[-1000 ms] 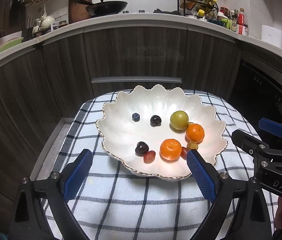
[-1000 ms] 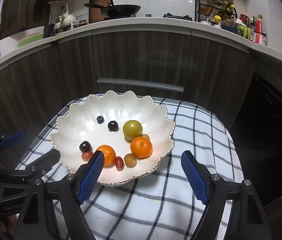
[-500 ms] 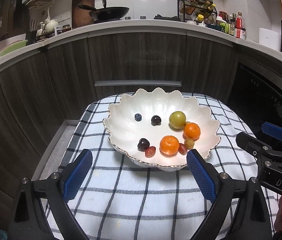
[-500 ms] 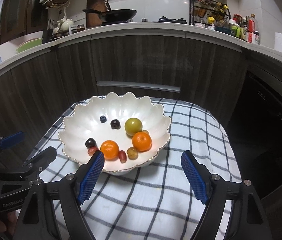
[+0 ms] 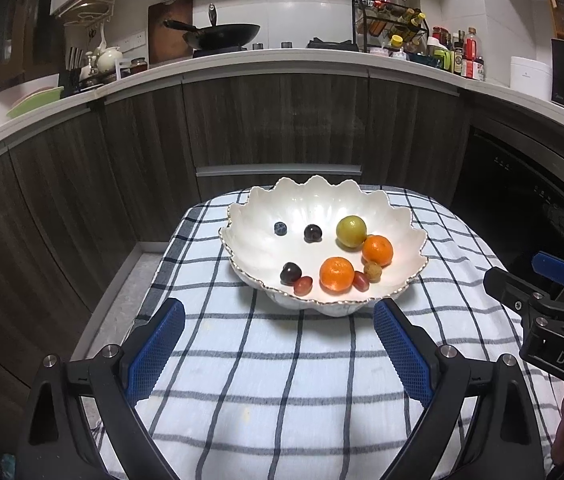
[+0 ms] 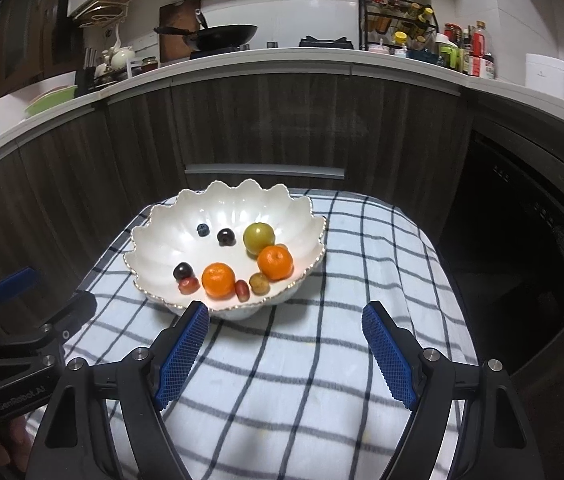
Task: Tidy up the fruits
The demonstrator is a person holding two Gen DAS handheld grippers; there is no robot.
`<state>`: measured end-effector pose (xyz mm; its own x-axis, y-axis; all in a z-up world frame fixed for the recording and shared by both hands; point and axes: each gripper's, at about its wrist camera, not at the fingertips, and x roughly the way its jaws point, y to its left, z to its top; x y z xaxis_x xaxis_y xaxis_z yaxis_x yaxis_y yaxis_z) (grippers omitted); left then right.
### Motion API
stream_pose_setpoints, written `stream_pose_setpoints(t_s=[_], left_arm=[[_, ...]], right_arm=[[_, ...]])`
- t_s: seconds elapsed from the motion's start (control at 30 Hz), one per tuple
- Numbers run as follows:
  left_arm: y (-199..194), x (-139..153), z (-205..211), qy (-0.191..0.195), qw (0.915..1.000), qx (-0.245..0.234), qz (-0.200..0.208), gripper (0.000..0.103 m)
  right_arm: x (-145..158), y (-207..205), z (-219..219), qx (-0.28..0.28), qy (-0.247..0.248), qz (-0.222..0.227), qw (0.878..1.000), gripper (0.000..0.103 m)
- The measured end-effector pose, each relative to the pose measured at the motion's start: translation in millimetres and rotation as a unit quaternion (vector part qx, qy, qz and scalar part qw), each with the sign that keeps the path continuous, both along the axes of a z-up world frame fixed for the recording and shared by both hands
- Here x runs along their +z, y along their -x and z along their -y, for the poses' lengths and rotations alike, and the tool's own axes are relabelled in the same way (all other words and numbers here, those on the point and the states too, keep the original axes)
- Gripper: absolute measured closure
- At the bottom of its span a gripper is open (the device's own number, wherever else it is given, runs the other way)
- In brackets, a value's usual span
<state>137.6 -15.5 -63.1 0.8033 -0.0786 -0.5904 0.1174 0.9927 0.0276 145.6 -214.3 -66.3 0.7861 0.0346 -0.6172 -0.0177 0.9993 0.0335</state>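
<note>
Jaws wide apart and holding nothing, the left gripper (image 5: 279,344) and the right gripper (image 6: 286,344) hang side by side above the near part of a desk draped in a blue-and-white checked cloth (image 5: 282,368), each held by a person whose fingers show only at the picture edges. Blue ribbed pads (image 6: 388,354) face each other across bare cloth, clear of everything.

Just beyond the jaws, toward the desk's far edge, sits a white scalloped bowl (image 5: 314,200) with a thin gilt rim, and all the fruit lies inside it. Two mandarins (image 5: 336,274) glow orange at the bowl's near right, one nearer the rim, the other behind it and touching a yellow-green plum (image 5: 351,231). A small tan fruit (image 5: 372,271) rests between the mandarins, just beside a red grape (image 5: 360,281) at the near rim. On the near left a dark cherry (image 5: 290,272) touches a second reddish grape (image 5: 303,285). Farther back, well apart from the cluster, lie another dark cherry (image 5: 312,233) and a single blueberry (image 5: 280,228).

Behind the desk runs a curved bank of dark wood cabinets (image 6: 261,120) under a pale worktop carrying a black wok (image 6: 221,36), a spice rack (image 6: 398,20) and bottles.
</note>
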Motion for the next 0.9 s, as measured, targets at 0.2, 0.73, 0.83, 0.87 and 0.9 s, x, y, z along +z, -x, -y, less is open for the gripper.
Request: stream_pose_setpoints(t_s=[0.2, 0.73, 0.83, 0.87, 0.9], left_arm=[[16, 5, -2, 0.004, 1.0, 0.0, -0.003, 0.006], [53, 11, -13, 0.013, 0.9998, 0.012, -0.003, 0.006], [60, 11, -16, 0.01, 0.9999, 0.014, 0.002, 0.004], [62, 11, -17, 0.011, 0.9998, 0.014, 0.002, 0.004], [64, 11, -18, 0.011, 0.9998, 0.014, 0.003, 0.004]], right_arm=[[2, 23, 3, -0.016, -0.006, 0.004, 1.0, 0.023], [13, 69, -1, -0.035, 0.0, 0.017, 0.999, 0.023], [15, 77, -3, -0.033, 0.001, 0.02, 0.999, 0.023], [15, 79, -3, -0.035, 0.0, 0.022, 0.999, 0.023], [16, 81, -3, -0.036, 0.0, 0.022, 0.999, 0.023]])
